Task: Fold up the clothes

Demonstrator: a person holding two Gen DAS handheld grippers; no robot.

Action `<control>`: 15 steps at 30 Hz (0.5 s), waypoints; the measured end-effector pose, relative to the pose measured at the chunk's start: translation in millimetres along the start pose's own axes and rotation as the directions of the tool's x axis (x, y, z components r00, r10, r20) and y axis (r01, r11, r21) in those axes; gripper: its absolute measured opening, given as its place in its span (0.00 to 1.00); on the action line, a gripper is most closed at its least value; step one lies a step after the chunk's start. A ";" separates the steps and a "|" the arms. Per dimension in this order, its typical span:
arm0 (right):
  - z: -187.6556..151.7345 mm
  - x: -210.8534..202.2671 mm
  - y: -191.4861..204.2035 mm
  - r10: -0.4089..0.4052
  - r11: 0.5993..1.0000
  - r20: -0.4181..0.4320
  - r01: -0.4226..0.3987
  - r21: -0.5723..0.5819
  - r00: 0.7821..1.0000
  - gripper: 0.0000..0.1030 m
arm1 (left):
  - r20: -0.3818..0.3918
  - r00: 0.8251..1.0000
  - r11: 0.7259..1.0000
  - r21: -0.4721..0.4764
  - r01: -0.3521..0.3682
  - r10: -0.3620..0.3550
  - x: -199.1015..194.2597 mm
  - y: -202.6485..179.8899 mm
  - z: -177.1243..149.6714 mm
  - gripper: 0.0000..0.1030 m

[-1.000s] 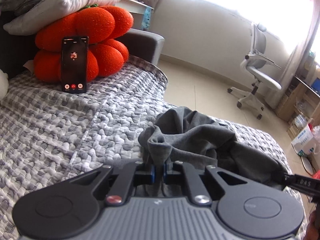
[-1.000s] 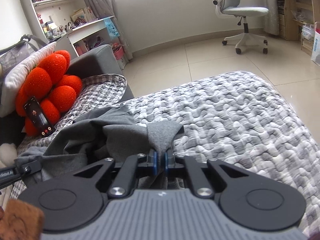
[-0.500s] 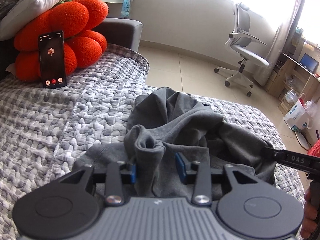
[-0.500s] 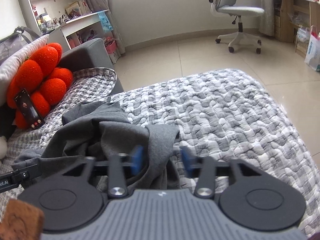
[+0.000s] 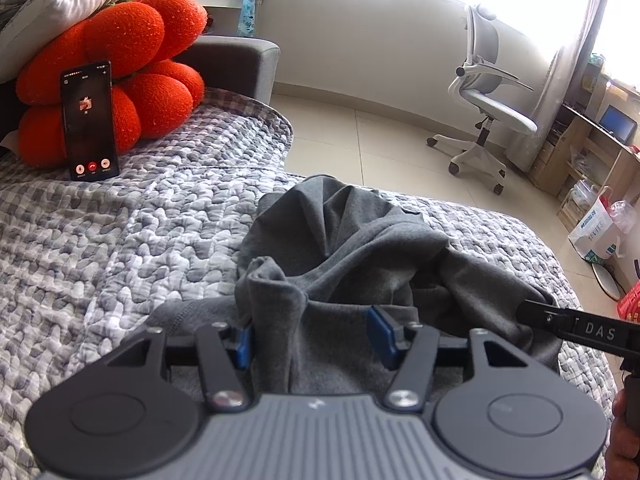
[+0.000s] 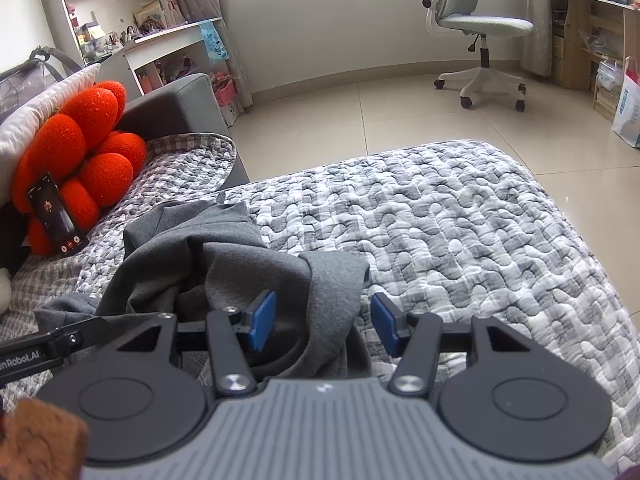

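Observation:
A dark grey garment point(image 5: 360, 256) lies crumpled on the grey quilted bed; it also shows in the right wrist view point(image 6: 224, 264). My left gripper point(image 5: 310, 332) is open, its blue pads point(image 5: 378, 326) wide apart, with a raised fold of the garment standing between them. My right gripper point(image 6: 326, 322) is open too, with the garment's edge lying loose between its blue pads point(image 6: 262, 318). The tip of the right gripper shows at the right of the left wrist view point(image 5: 576, 326).
A phone point(image 5: 90, 120) leans against an orange flower cushion point(image 5: 132, 76) at the bed's head. A grey sofa arm point(image 6: 168, 108) stands behind. An office chair point(image 6: 476, 28) stands on the tiled floor. The bed's far edge point(image 6: 440, 148) drops to the floor.
Both grippers were shut on folds of the garment a second ago; both have opened and let go. The garment has settled lower on the bed.

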State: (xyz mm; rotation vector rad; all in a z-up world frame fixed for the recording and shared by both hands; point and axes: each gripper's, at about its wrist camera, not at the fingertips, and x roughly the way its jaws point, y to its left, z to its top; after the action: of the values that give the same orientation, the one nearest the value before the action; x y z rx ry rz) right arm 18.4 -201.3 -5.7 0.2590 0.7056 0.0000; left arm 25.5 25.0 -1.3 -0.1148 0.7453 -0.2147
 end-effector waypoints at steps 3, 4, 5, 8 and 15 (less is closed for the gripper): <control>-0.3 1.7 2.6 0.000 1.000 -0.002 0.000 -0.007 1.000 0.56 | -0.002 1.000 1.000 0.004 0.000 0.000 2.6 -1.7 0.0 0.57; -0.4 2.2 3.4 0.000 1.000 -0.003 0.000 -0.009 1.000 0.57 | -0.003 1.000 1.000 0.005 -0.001 0.001 3.3 -2.2 -0.1 0.57; -0.6 2.6 3.6 0.001 1.000 -0.004 -0.001 -0.010 1.000 0.57 | -0.004 1.000 1.000 0.006 -0.001 0.001 3.9 -2.6 -0.1 0.58; -0.6 3.9 4.1 -0.001 1.000 -0.008 0.001 -0.013 1.000 0.58 | -0.007 1.000 1.000 0.009 -0.003 0.003 5.0 -2.8 -0.2 0.59; -1.3 3.9 4.3 -0.001 1.000 -0.013 0.001 -0.014 1.000 0.60 | -0.010 1.000 1.000 0.011 -0.003 0.003 5.2 -2.1 -0.9 0.59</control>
State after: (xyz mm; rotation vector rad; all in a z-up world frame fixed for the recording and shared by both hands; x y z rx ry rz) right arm 21.0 -196.6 -8.1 0.2453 0.7185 0.0056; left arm 28.3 21.7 -4.9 -0.1022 0.7542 -0.2169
